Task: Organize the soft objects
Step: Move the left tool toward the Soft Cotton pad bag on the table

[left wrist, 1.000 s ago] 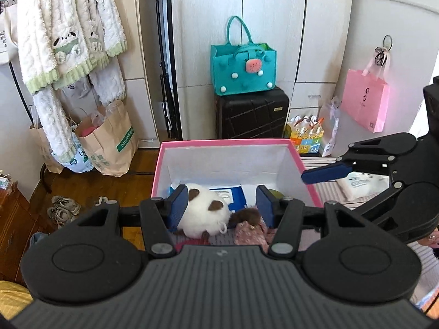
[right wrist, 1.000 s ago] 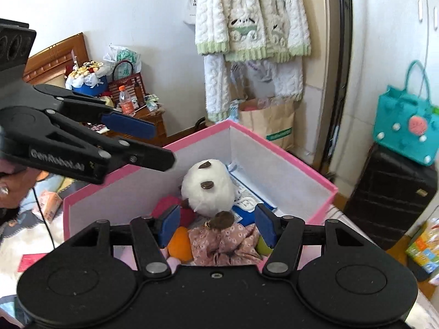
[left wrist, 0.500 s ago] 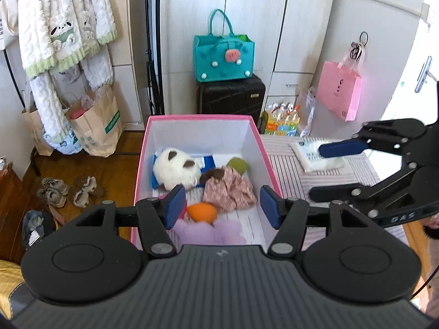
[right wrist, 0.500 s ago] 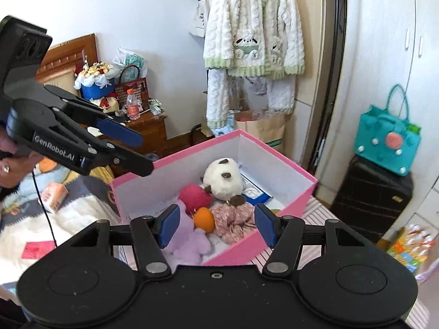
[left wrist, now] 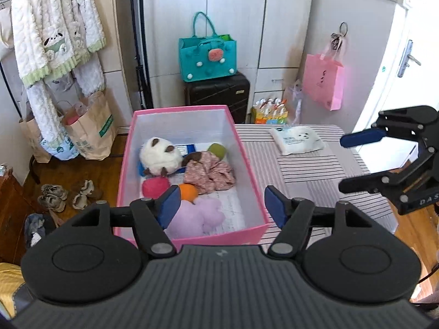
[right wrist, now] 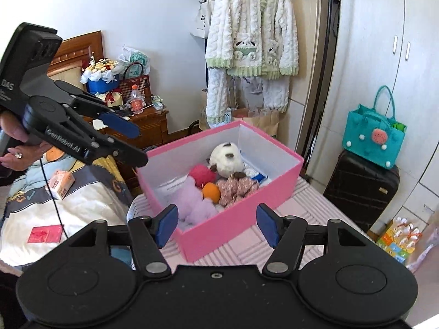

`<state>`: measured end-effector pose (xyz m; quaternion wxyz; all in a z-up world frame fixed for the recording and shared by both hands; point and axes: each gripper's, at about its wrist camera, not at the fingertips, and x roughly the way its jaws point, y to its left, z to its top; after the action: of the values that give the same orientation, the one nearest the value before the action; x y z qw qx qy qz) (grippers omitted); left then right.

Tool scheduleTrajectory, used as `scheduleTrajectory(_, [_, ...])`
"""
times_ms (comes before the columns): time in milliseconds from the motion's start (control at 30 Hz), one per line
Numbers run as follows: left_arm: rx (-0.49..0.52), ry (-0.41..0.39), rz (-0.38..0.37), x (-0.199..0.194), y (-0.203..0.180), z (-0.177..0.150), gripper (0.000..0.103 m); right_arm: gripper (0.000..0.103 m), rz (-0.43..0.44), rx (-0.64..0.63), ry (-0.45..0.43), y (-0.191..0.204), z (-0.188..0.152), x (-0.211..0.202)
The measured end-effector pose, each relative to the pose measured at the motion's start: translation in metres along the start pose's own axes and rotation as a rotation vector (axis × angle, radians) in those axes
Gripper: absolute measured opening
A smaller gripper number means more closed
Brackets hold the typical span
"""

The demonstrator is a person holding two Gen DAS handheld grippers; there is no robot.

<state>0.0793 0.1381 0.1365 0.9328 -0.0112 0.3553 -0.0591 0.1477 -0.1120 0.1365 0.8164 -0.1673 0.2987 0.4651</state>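
The left gripper (right wrist: 138,145) carries "DAS" and "GenRobot.AI"; the right gripper (left wrist: 354,161) carries "DAS".

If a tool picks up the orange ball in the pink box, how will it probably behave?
The orange ball looks round and smooth, so it would probably roll if nudged rather than gripped. It lies among plush toys in the pink box, against the lilac plush, so it is likely soft, light and may squash between the pads. Its material is not certain.
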Motion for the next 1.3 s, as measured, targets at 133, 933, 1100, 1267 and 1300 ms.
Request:
scheduleTrajectory(133, [0.01,-0.012,-0.028,0.0,-0.011,-0.009,0.07,0.069,0.043,0.047,0.013,-0.003,-0.013,-0.015])
scheduleTrajectory(933, [-0.029,-0.075,-0.21,0.041,-0.074,-0.039,0.076,0.073,-0.128,0.191,-0.011,-0.055,-0.12,-0.034])
scheduleTrajectory(1100, [-0.037,-0.134,-0.234,0.061,-0.092,-0.028,0.076,0.073,-0.148,0.234,-0.05,-0.082,-0.136,-0.026])
scheduleTrajectory(1267, [-0.048,-0.156,-0.28,0.083,-0.109,-0.009,0.076,0.073,-0.164,0.204,-0.093,-0.098,-0.142,-0.024])
scheduleTrajectory(1300, [-0.047,-0.158,-0.28,0.089,-0.113,-0.006,0.076,0.073,-0.167,0.199,-0.101,-0.102,-0.142,-0.024])
